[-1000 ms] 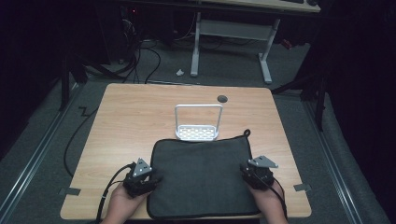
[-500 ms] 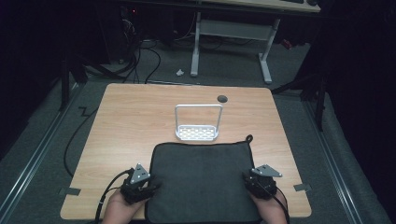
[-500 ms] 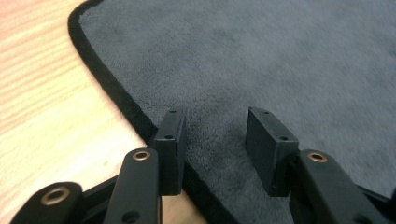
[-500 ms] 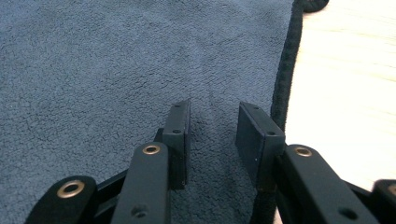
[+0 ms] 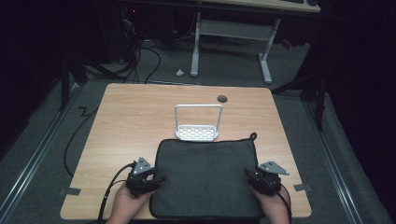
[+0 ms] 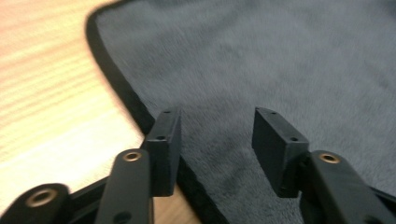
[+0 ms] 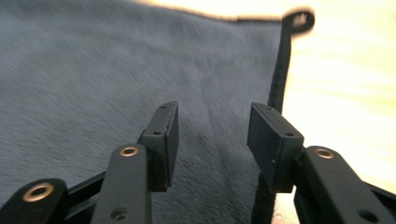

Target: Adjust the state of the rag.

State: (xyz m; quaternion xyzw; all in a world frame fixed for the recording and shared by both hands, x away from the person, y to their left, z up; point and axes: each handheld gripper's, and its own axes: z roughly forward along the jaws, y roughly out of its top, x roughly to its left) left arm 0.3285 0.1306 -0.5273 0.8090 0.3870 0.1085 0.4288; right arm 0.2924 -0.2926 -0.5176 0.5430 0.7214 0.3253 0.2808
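A dark grey cloth (image 5: 205,177) lies flat across the table's near edge.

A dark grey cloth (image 5: 205,177) of soft, napped pile, matt throughout, lies on a table (image 5: 130,121) of light wood-grain laminate, smooth with a faint sheen. The cloth's edge is bound in a smoother black trim, ending in a small hanging loop (image 7: 299,21) of the same tape. Beyond it stands a white rack (image 5: 198,123) of what looks like painted metal, its base perforated, its finish satin. The left gripper (image 6: 212,135) and right gripper (image 7: 210,135) show jaws of matt black plastic, slightly grainy, fastened with brass-coloured rivets that catch the light. Grey carpet, rough and dull, covers the floor (image 5: 327,154).
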